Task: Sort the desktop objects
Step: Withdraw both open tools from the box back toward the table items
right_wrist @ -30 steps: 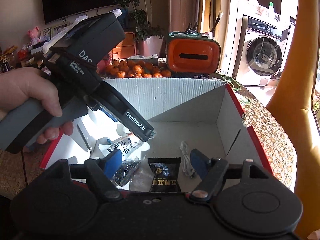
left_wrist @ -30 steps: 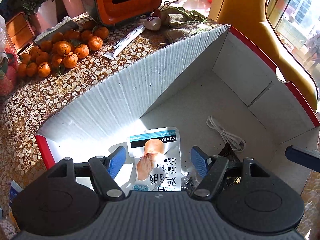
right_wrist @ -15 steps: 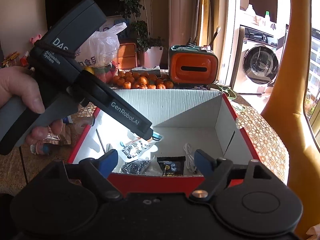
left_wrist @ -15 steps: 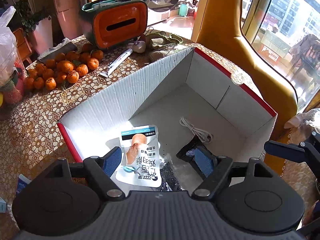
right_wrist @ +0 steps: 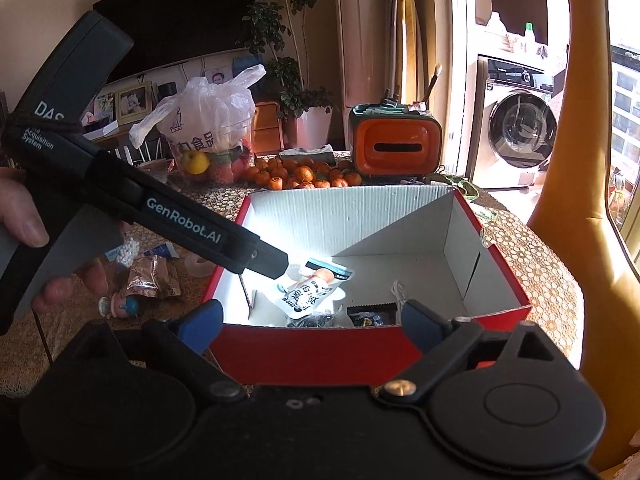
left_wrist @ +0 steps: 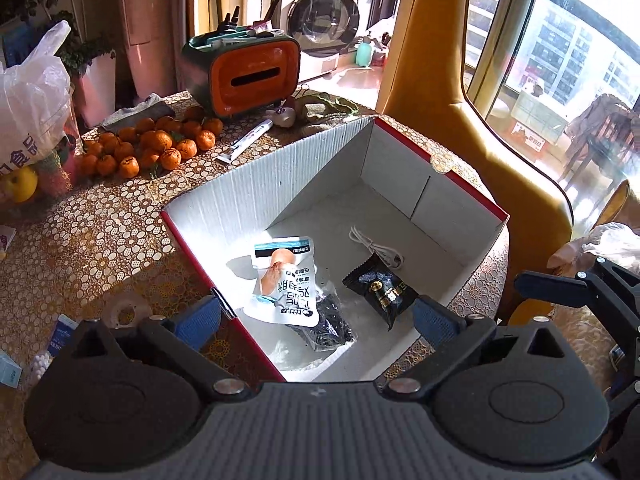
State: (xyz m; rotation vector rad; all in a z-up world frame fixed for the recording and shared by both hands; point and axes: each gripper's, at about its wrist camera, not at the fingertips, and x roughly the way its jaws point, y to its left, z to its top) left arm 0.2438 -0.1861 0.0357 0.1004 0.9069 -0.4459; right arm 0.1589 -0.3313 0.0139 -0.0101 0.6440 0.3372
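This is a home, a lived-in living and dining area. A table (left_wrist: 80, 240) covered with a patterned lace-like cloth carries a pile of mandarins (left_wrist: 148, 148), an orange tissue box (left_wrist: 248, 76) and a plastic bag (right_wrist: 208, 116) of fruit. Behind it stand a washing machine (right_wrist: 520, 136), potted plants (right_wrist: 280, 52), a dark television (right_wrist: 172, 20) with framed photos (right_wrist: 132, 100) beneath it and small plush toys on top. A yellow upholstered chair (left_wrist: 452, 92) sits by a large window (left_wrist: 560, 52) that looks out on apartment buildings, and curtains hang beside the doorway.
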